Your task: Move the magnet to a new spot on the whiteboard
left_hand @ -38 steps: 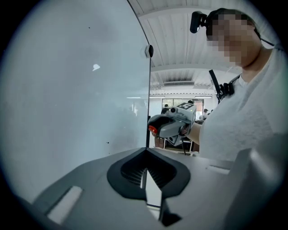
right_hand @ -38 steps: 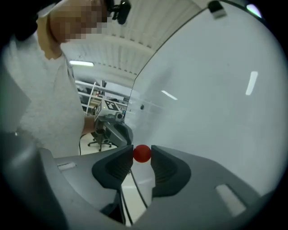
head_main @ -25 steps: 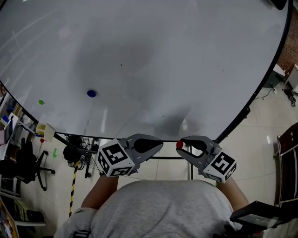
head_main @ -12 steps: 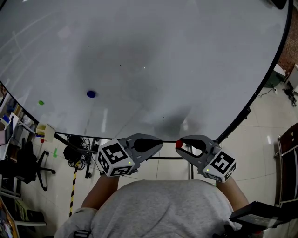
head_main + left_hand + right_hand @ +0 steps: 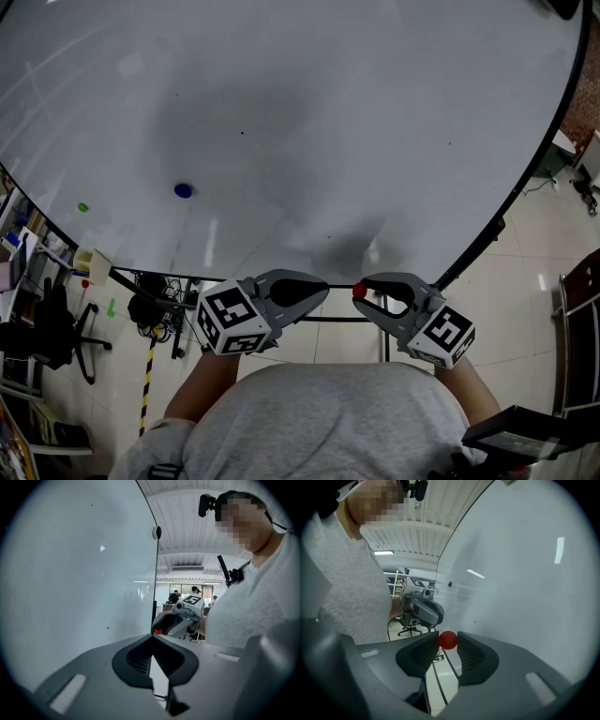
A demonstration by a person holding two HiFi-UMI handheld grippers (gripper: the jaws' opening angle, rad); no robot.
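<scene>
A small red magnet (image 5: 448,640) sits pinched between the tips of my right gripper (image 5: 361,292), a little off the whiteboard's (image 5: 309,122) lower edge; the same red magnet (image 5: 359,292) shows at that gripper's tip in the head view. My left gripper (image 5: 321,289) is held level beside it, jaws closed together with nothing between them (image 5: 153,637). On the board's lower left stick a blue magnet (image 5: 183,190) and a green magnet (image 5: 82,207), both far from the grippers. From the left gripper view the right gripper (image 5: 176,620) and its red magnet (image 5: 157,632) are visible ahead.
The whiteboard stands on a black frame (image 5: 497,225) over a tiled floor. A black office chair (image 5: 56,328) and a clutter of cables (image 5: 155,305) lie at lower left. A dark cabinet edge (image 5: 577,309) is at the right.
</scene>
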